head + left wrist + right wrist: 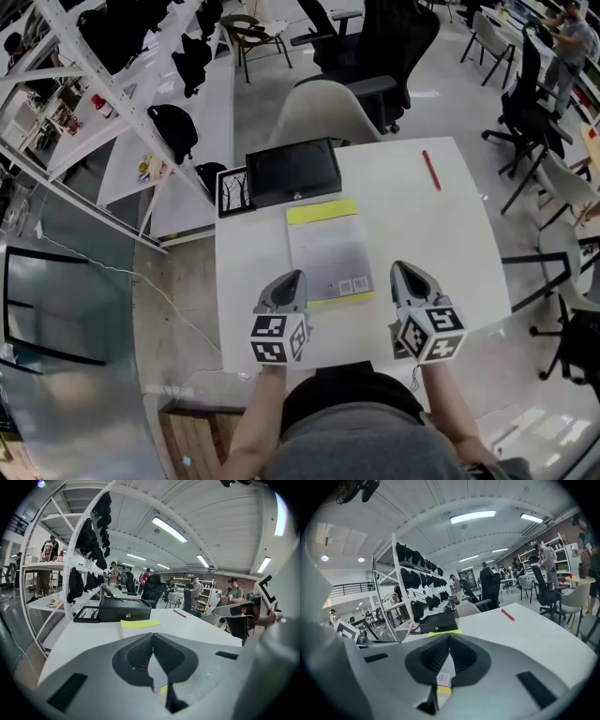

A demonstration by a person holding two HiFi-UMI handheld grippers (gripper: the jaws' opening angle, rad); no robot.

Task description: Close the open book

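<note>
The book (328, 253) lies flat and closed in the middle of the white table (431, 234), its white cover with yellow bands and barcodes facing up. My left gripper (296, 276) hovers at the book's near left corner with its jaws together and nothing between them. My right gripper (398, 266) is just off the near right corner, also shut and empty. In the left gripper view the closed tips (152, 634) point along the book (140, 623). In the right gripper view the barcode end of the book (445, 679) shows below the closed tips (449, 634).
A black box (293, 172) stands at the table's far edge behind the book, with a small framed picture (233, 191) to its left. A red pen (430, 170) lies at the far right. A white chair (328, 108) sits beyond the table; shelving runs along the left.
</note>
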